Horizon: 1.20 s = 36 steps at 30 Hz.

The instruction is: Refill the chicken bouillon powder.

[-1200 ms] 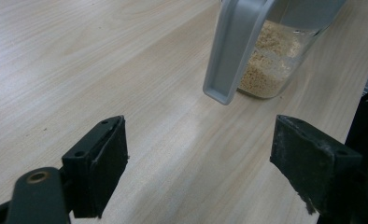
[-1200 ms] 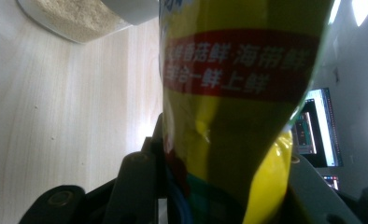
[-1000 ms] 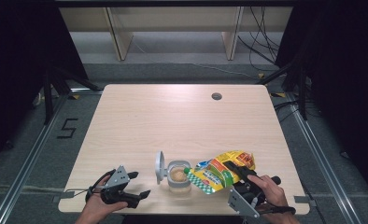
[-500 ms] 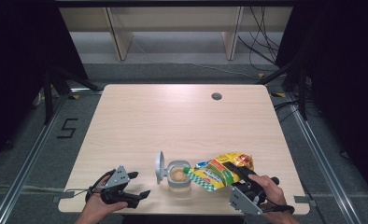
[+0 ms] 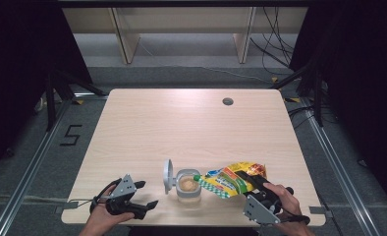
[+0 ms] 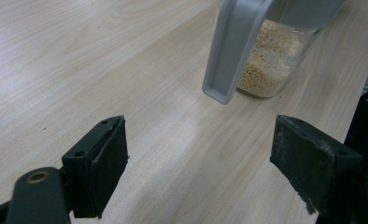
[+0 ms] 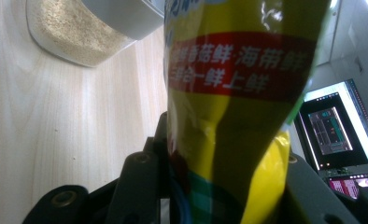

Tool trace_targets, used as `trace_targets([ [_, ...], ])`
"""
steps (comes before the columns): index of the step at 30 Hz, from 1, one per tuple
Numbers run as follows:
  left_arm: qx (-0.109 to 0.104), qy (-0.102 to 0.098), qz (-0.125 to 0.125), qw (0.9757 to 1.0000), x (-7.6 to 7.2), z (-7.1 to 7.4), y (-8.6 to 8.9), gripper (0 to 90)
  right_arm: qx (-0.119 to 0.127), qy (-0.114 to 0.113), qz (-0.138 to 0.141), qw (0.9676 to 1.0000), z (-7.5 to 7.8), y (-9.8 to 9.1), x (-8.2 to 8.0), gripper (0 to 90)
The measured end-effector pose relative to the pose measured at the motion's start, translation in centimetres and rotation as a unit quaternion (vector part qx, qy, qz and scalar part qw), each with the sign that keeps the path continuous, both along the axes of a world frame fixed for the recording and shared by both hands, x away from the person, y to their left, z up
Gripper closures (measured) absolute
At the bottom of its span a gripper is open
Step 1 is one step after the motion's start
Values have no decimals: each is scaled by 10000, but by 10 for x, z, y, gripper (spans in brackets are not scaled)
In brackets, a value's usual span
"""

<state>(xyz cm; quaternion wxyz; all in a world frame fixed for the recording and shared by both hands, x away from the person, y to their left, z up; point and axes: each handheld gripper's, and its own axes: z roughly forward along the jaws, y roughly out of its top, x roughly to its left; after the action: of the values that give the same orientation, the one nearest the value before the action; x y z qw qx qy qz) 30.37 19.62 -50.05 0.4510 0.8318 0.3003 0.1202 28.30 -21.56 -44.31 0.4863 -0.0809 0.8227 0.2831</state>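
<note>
A clear jar [image 5: 187,185] holding pale granules stands near the table's front edge, its grey hinged lid [image 5: 168,175] flipped open to the left. My right gripper [image 5: 250,181] is shut on a yellow, green and red packet [image 5: 228,178], which is tilted with its mouth over the jar's opening. In the right gripper view the packet [image 7: 238,93] rises between the jaws, with the jar [image 7: 79,32] beyond it at upper left. My left gripper [image 5: 146,193] rests open on the table left of the jar, holding nothing. Its view shows the lid [image 6: 233,51] and the granule-filled jar [image 6: 271,60] ahead of its wide jaws.
The wooden table [image 5: 181,128] has a cable hole [image 5: 227,102] at the back right. Wooden shelving [image 5: 181,29] stands beyond the far edge, with cables on the floor at right. A lit monitor [image 7: 336,126] appears behind the packet in the right gripper view.
</note>
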Motion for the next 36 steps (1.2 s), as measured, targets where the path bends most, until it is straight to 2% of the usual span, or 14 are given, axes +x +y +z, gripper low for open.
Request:
trace_targets([
  [1,0,3,2,10000,0,0,0,182,130,95,-60,9999,-2,0,-1,673],
  [3,55,-11,-16,10000,0,0,0,182,74,86,-7,9999,-1,0,0,674],
  [4,138,-26,-41,9999,1,1,1,182,169,143,-69,9997,-2,-1,-1,674],
  [5,107,-20,-27,9999,1,0,1,182,130,115,12,9998,-1,-1,1,674],
  [11,94,-12,-31,9999,1,0,1,182,399,306,-1,9987,-3,-2,2,676],
  [12,70,22,-5,10000,0,0,0,182,316,263,38,9991,-2,-2,3,676],
  [13,44,27,48,10000,0,-1,0,182,426,415,-82,9982,-3,-3,1,676],
  [16,133,-5,0,9999,0,1,0,182,433,397,17,9983,-2,-3,3,677],
  [21,35,59,69,10000,0,-1,-1,182,626,581,12,9964,-3,-3,5,679],
  [23,141,7,-32,9999,1,1,1,182,749,743,-113,9944,-5,-3,3,680],
  [26,63,94,39,9999,0,0,0,182,760,719,-9,9945,-5,-3,7,681],
  [28,94,-20,-31,9999,1,0,1,182,990,866,-80,9913,-7,-5,7,682],
  [32,84,99,27,9999,0,1,0,182,1102,937,-28,9895,-8,-8,14,684],
  [36,37,57,57,10000,-1,0,-1,182,1552,1139,-72,9813,-11,-15,23,689],
])
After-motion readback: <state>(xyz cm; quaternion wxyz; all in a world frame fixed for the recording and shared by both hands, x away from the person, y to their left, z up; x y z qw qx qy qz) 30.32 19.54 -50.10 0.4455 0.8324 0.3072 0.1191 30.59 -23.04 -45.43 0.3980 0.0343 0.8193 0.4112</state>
